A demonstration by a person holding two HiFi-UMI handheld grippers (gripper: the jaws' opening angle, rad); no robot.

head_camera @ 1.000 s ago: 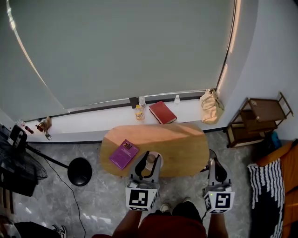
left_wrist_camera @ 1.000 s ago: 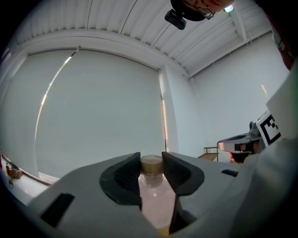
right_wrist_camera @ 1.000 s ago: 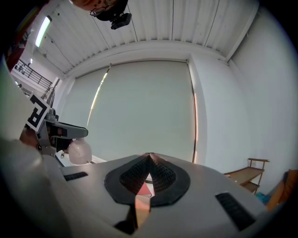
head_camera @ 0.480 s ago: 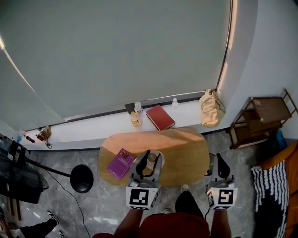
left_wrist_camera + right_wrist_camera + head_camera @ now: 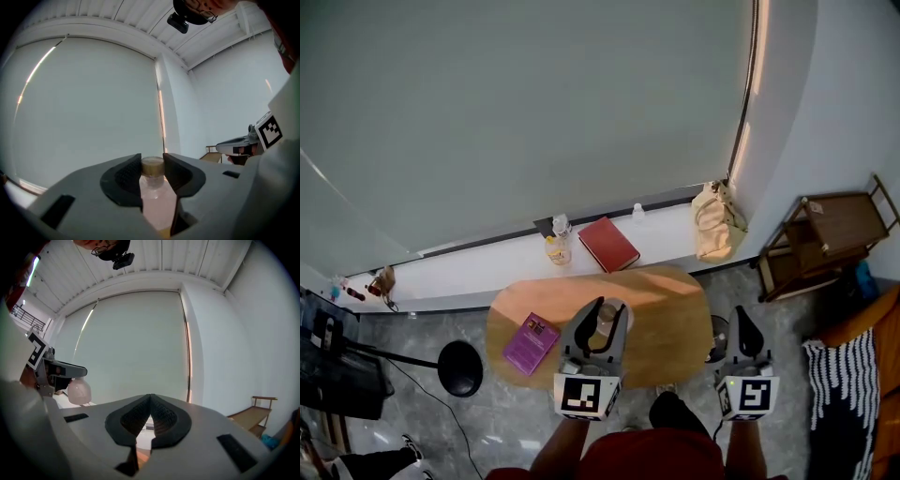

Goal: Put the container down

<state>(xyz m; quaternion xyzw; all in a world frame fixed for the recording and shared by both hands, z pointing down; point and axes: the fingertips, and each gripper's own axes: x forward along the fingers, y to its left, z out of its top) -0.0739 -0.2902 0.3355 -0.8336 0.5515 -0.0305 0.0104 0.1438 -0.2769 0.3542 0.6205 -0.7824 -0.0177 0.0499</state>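
Note:
My left gripper (image 5: 607, 305) is shut on a clear container (image 5: 603, 323) with a gold lid, carried above the oval wooden table (image 5: 666, 309). In the left gripper view the dark pads clamp the container (image 5: 152, 197) on both sides just below its lid, at the left gripper (image 5: 153, 164) tips. My right gripper (image 5: 739, 314) hangs off the table's right end, shut with nothing in it. In the right gripper view the right gripper (image 5: 150, 397) has its jaws touching, and the held container (image 5: 78, 391) shows at the left.
A purple book (image 5: 530, 342) lies on the table's left part. On the white ledge behind are a red book (image 5: 607, 244), a bottle (image 5: 558, 246) and a beige bag (image 5: 711, 223). A wooden shelf (image 5: 830, 234) stands at the right, a black stool (image 5: 459, 367) at the left.
Both grippers have advanced toward the window; the left one, still gripping the container, went from the table's near edge to over its middle. The jaws have not changed.

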